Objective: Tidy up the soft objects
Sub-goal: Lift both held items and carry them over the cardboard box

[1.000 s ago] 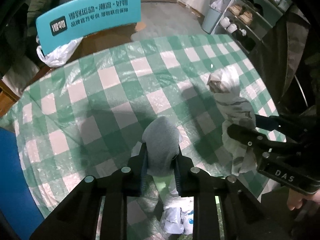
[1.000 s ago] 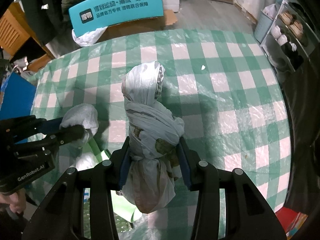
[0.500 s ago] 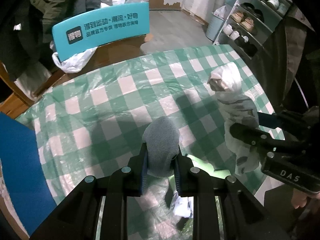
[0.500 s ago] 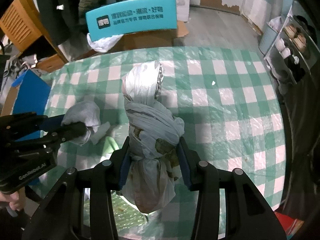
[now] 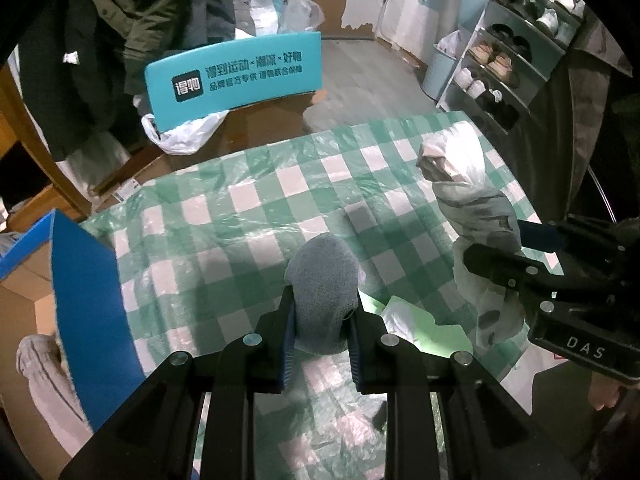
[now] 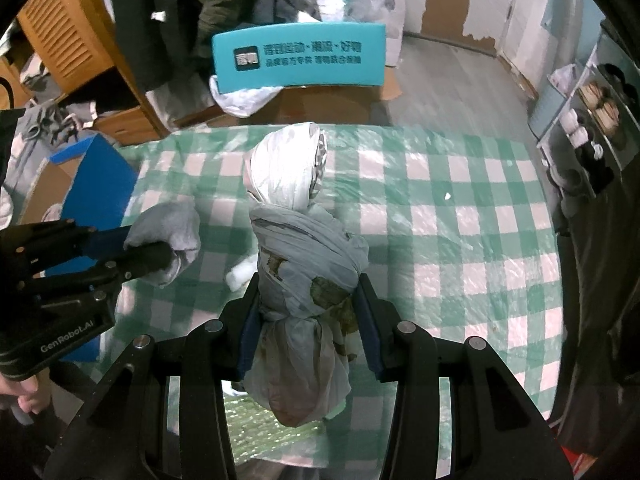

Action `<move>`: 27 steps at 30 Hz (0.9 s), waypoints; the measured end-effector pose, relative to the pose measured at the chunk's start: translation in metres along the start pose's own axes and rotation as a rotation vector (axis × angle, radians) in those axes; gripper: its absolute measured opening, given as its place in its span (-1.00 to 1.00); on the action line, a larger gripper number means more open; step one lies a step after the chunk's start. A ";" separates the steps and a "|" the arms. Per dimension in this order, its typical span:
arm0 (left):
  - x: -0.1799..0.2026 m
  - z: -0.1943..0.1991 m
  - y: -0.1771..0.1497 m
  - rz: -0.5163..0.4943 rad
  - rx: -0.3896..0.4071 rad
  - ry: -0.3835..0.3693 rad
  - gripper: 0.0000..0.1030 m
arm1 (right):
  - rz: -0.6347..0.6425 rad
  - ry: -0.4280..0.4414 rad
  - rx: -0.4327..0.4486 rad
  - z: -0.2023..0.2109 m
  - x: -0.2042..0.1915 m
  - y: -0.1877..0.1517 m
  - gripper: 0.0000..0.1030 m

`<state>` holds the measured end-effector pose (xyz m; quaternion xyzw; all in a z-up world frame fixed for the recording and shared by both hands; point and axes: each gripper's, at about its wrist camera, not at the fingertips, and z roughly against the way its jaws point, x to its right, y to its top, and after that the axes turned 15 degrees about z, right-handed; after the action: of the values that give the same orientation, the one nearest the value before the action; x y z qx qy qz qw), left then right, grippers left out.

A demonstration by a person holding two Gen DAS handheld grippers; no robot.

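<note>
My left gripper (image 5: pixel 320 300) is shut on a grey rolled sock (image 5: pixel 324 280), held above the green-checked tablecloth (image 5: pixel 240 216). It also shows in the right wrist view (image 6: pixel 166 232) at the left. My right gripper (image 6: pixel 308 292) is shut on a knotted white-grey cloth bundle (image 6: pixel 296 216), upright above the table (image 6: pixel 460 216). That bundle shows in the left wrist view (image 5: pixel 468 192) at the right. A light green cloth (image 5: pixel 424 328) and small white pieces lie on the table below the grippers.
A blue-flapped cardboard box (image 5: pixel 84 300) with grey clothing stands left of the table. A teal chair back (image 5: pixel 236 76) with a white plastic bag is beyond the far edge. A shoe rack (image 5: pixel 508 52) stands at the right.
Both grippers have risen and pulled back with their loads. More of the room, the chair and the blue box have come into view. Both grips are unchanged.
</note>
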<state>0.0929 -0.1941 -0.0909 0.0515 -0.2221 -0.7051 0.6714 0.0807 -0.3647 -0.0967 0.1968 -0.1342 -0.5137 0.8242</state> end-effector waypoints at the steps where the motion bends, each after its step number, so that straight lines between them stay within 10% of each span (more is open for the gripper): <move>1: 0.000 0.002 -0.001 0.001 0.003 -0.001 -0.56 | 0.003 0.001 0.003 0.001 -0.001 0.001 -0.17; 27: -0.050 0.085 -0.023 0.040 0.118 0.012 -0.56 | 0.125 0.044 0.085 0.038 -0.068 0.032 -0.17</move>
<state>0.0450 -0.1245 -0.0351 0.0907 -0.2604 -0.6771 0.6823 0.0603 -0.2978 -0.0498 0.2342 -0.1501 -0.4507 0.8482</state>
